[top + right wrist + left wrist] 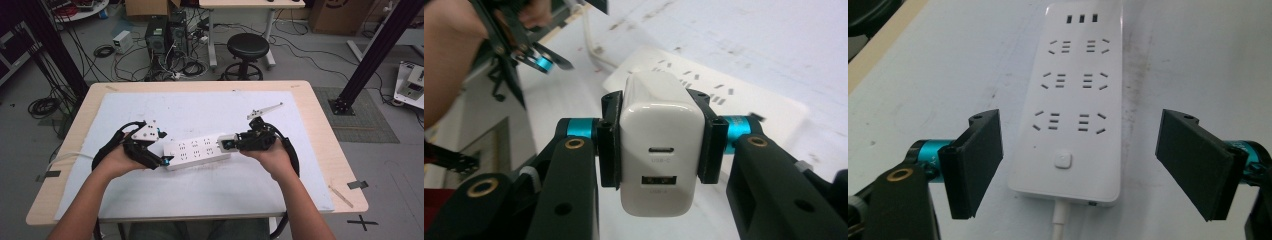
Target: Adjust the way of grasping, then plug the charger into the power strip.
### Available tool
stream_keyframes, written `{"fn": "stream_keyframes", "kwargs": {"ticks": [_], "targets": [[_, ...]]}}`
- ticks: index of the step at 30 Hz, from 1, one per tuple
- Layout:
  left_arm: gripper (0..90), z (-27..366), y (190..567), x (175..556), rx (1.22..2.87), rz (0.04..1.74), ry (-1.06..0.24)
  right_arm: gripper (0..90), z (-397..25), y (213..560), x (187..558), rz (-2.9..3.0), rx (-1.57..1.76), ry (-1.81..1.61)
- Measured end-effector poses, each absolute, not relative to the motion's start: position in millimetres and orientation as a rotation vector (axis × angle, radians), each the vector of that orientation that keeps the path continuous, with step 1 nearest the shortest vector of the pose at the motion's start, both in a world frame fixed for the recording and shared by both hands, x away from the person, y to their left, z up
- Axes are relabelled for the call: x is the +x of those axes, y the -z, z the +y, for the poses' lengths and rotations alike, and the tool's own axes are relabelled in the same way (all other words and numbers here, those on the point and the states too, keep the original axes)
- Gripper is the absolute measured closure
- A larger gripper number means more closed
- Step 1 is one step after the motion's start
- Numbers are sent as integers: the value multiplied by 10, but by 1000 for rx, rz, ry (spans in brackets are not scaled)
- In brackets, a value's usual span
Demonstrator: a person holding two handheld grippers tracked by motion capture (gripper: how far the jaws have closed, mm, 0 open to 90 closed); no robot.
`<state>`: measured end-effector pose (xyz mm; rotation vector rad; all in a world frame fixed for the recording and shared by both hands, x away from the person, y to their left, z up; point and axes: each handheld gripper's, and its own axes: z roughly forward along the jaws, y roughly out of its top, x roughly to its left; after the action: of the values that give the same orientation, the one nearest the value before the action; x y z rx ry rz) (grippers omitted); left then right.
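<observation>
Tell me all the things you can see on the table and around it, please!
power strip: one, white, lying on the mat between the two grippers, its cord end toward the left gripper
charger: one, white, with two ports on its face, clamped in the right gripper over the strip
mat: one, pale blue-white, covering most of the table
table: one, light wood, under the mat
stool: one, black, round seat, on the floor beyond the table
computer tower: one, black, on the floor among cables
left gripper: one, black with teal parts, jaws apart on either side of the strip's switch end
right gripper: one, black with teal parts, jaws closed on the charger
</observation>
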<state>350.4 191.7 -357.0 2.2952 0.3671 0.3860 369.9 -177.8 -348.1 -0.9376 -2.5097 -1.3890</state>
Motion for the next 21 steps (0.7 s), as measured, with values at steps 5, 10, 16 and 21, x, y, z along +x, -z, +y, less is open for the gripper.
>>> {"fn": "stream_keyframes", "kwargs": {"ticks": [5,10,16,21], "targets": [[191,1964,3570,3543,2290,370,-369,633,-1814,3478,3713,-2529,-955,1381],[191,2021,3568,3582,2300,365,-351,633,-1869,3437,3750,-2571,-955,1369],[191,2101,3525,3617,2298,398,-364,633,-1855,3313,3825,-2658,-911,1320],[191,2166,3501,3614,2309,416,-378,633,-1809,3206,3907,-2735,-868,1262]]}}
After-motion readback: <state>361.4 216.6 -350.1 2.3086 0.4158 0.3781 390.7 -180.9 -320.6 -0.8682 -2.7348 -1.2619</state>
